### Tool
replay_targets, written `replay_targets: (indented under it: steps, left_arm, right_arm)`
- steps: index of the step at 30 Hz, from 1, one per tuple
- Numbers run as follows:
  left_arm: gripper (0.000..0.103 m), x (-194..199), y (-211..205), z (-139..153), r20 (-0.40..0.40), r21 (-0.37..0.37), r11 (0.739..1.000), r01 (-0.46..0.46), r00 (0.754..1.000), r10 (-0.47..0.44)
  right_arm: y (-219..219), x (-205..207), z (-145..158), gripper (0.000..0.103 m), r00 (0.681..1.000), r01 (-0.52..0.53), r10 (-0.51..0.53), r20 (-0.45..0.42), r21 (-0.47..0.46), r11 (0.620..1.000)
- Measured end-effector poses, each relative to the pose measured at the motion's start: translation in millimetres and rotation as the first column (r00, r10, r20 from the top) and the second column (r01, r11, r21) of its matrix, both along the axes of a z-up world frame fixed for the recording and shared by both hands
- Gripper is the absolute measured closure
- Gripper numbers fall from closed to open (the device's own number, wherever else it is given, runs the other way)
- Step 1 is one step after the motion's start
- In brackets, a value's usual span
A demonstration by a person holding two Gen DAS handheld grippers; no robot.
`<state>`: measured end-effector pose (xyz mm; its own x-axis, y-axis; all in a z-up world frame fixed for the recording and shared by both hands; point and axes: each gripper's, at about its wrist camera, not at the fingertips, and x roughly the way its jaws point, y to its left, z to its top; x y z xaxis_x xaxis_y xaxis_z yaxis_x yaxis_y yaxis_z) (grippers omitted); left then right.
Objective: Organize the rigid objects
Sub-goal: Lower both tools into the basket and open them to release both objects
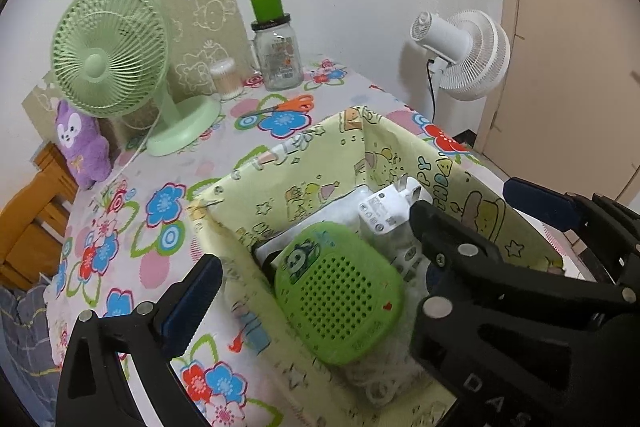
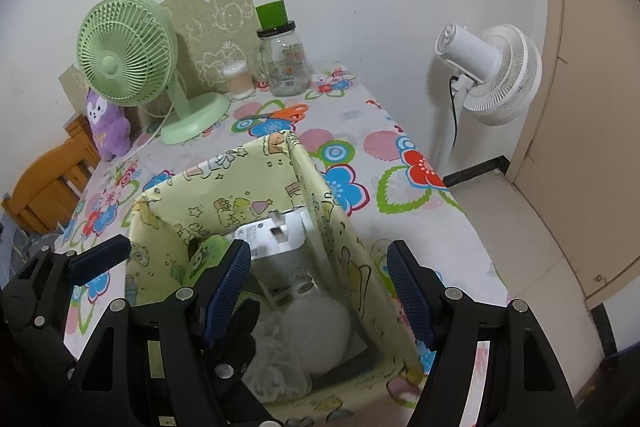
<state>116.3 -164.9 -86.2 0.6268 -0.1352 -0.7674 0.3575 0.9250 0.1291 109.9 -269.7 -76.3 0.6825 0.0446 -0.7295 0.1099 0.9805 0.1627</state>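
A yellow-green fabric box [image 1: 320, 155] with cartoon print stands on the flowered table. Inside it lie a green perforated speaker-like case [image 1: 340, 291] with a panda picture, a white charger [image 1: 384, 215], a white round thing [image 2: 320, 327] and clear wrap [image 2: 276, 355]. My left gripper [image 1: 320, 267] is open and straddles the box's left wall. The green case lies between its fingers, untouched by the pads. My right gripper [image 2: 318, 247] is open and straddles the box's right wall [image 2: 340, 227], with one finger inside the box and one outside.
At the back of the table stand a green desk fan [image 1: 108, 51], a glass jar with a green cap [image 1: 280, 55] and a cotton swab tub [image 1: 228, 79]. Orange scissors [image 1: 288, 105] lie behind the box. A purple plush [image 1: 80, 147] sits at the left edge, and a white fan [image 1: 468, 55] stands off the table at the right.
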Motion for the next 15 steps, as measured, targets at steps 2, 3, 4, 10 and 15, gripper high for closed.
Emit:
replay_targets:
  steps: [2,3,4,10,15]
  left_arm:
    - [0.000,-5,6,4,0.008,-0.007,1.000,-0.013,1.000,0.013]
    - [0.000,-8,9,5,0.011,-0.008,1.000,-0.019,1.000,0.019]
    - [0.000,-10,12,7,0.016,-0.010,1.000,-0.028,0.999,0.028]
    - [0.000,-26,31,16,0.034,-0.034,0.997,-0.068,0.997,0.069]
    - [0.000,-39,49,20,0.038,-0.060,0.993,-0.102,0.994,0.104]
  right_arm:
    - [3,-6,3,0.029,1.000,-0.003,0.003,0.009,0.001,1.000]
    - [4,-8,4,0.029,1.000,-0.002,0.002,0.012,-0.001,1.000]
    - [5,-10,6,0.029,1.000,-0.003,0.003,0.017,-0.006,1.000]
    - [19,-24,16,0.028,0.999,-0.029,0.029,0.044,-0.007,1.000]
    - [32,-35,22,0.027,0.997,-0.050,0.051,0.064,-0.022,0.999]
